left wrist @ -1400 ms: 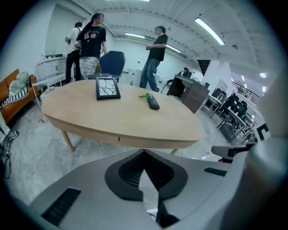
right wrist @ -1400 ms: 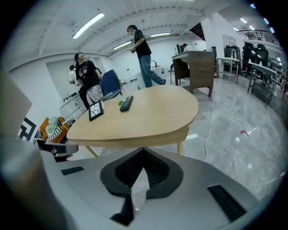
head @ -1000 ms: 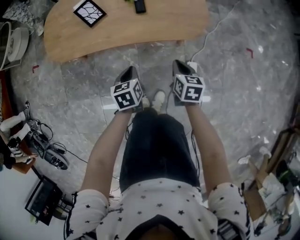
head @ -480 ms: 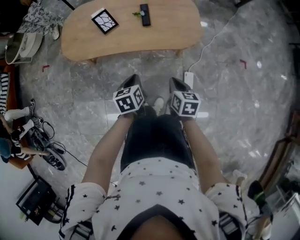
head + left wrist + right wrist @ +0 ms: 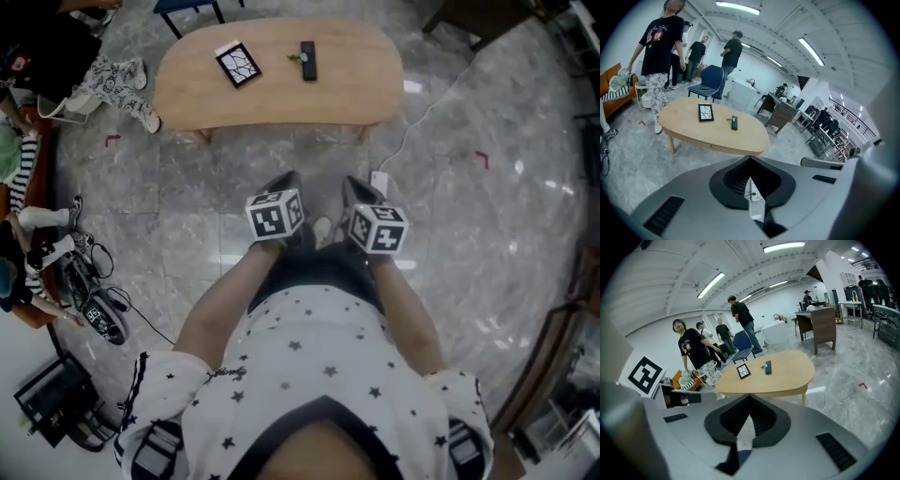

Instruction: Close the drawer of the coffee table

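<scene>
Head view: a person stands on the pale stone floor (image 5: 487, 244) with the left gripper (image 5: 286, 180) and the right gripper (image 5: 354, 185) side by side in front of the body, tips angled down and forward.
Left jaws: pressed together, with nothing between the pads.
Right jaws: together as well, and empty.
Coffee table (image 5: 361, 89): straight ahead of both pairs of jaws and well apart from the tips, with open floor between.
Drawer (image 5: 733, 149): in the left gripper view a seam in the apron on the side facing the jaws seems to mark its front. It looks flush with the table and nothing juts out toward the jaws.
Tabletop: a black-and-white patterned tile (image 5: 237, 65), a dark remote (image 5: 307, 60) and a small green item (image 5: 294, 58) lie toward the far side from the jaws.
Why held so: closed, empty jaws carried level with each other and away from the table look like a resting carry. Nothing needs gripping here, since a drawer is closed by a push.
Stage: judging by the flush front, the closing looks done. If it is not, the approach has yet to begin.
Next move, if needed: step in and bring the closed tips against the drawer front.
Hazards: a white plug block (image 5: 379, 177) and its cable (image 5: 427, 98) lie on the floor just beyond the right jaws. Bystanders (image 5: 661, 51) stand past the far side of the table.
</scene>
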A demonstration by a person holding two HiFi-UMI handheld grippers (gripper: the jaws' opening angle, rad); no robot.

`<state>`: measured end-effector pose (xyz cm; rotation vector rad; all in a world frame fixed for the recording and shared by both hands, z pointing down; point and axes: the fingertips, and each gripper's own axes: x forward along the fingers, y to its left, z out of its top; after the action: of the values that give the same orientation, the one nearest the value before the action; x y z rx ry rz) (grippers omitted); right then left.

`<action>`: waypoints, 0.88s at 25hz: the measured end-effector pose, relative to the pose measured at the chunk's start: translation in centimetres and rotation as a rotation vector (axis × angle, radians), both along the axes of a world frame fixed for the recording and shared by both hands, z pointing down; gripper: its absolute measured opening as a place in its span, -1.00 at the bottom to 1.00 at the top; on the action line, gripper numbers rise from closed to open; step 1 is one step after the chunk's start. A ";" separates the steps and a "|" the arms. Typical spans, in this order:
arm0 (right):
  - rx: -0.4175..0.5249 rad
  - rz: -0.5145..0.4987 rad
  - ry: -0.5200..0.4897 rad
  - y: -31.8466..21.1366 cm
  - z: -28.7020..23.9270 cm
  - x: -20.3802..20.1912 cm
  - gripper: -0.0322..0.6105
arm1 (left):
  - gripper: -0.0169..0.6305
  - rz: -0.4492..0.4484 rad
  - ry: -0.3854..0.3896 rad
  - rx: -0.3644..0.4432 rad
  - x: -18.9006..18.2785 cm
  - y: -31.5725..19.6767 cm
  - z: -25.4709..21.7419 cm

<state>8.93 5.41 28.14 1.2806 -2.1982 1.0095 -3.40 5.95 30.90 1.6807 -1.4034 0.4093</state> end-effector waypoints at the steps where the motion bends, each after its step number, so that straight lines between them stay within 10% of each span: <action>1: 0.003 -0.006 -0.007 0.2 -0.5 -0.2 -0.87 | -0.92 0.003 0.006 0.004 0.1 0.2 -0.5; 22: 0.101 -0.121 -0.050 1.7 -8.1 -1.0 -0.87 | -0.92 0.055 -0.001 0.104 0.8 1.4 -7.8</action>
<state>7.97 7.10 20.07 1.1604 -2.3605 0.9036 -2.62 7.34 23.13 1.8064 -1.4024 0.3740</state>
